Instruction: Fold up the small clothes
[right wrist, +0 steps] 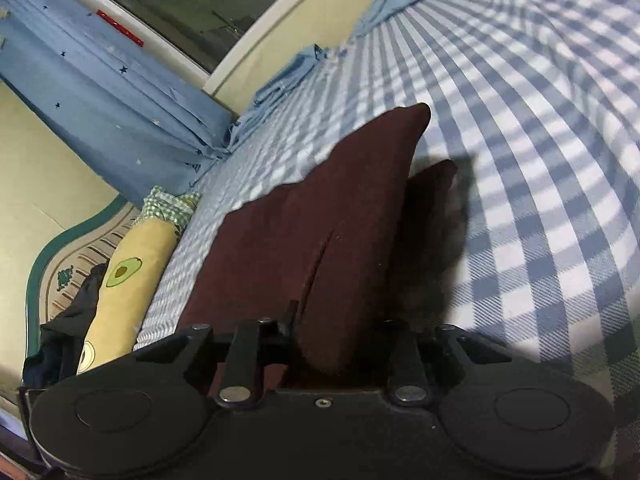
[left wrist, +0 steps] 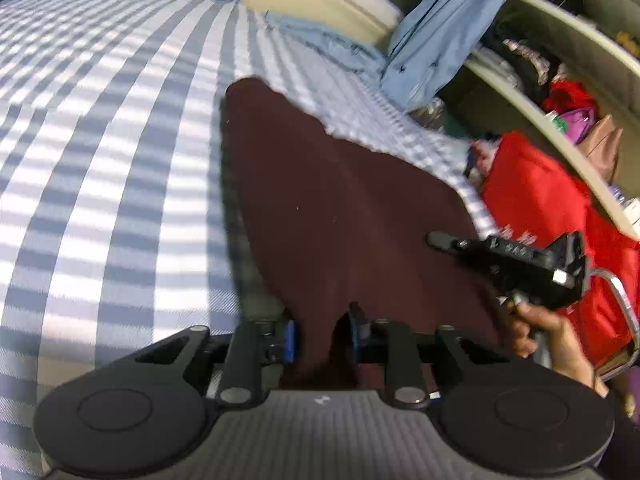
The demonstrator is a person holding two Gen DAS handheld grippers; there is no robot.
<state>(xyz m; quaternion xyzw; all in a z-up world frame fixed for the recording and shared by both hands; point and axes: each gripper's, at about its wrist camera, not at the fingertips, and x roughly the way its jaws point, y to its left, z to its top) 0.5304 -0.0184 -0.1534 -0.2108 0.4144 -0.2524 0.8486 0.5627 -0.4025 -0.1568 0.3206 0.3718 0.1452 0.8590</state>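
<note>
The bed (left wrist: pixel 100 160), covered in a blue-and-white check sheet, carries the work. On it lies the garment (left wrist: pixel 340 200), a dark maroon piece of cloth, at the centre of both wrist views. Its far end points toward 12 o'clock and rests on the sheet. Its near edge is raised off the bed and runs into both grippers.

The left gripper (left wrist: pixel 323 334) has its jaws pinching the near edge of the garment. Cloth fills the gap between the blue pads. The right gripper (right wrist: pixel 336 332) likewise has its jaws clamped on a bunched fold of the same edge. In the left view it appears at 3 o'clock, held by a hand (left wrist: pixel 552 340).

Step in hand, as judged: both near corners are gripped and lifted to begin a fold.

Next move, as judged: carry both corners together toward 12 o'clock. Keep the edge taut and level. Lay it on the far end, then release.
</note>
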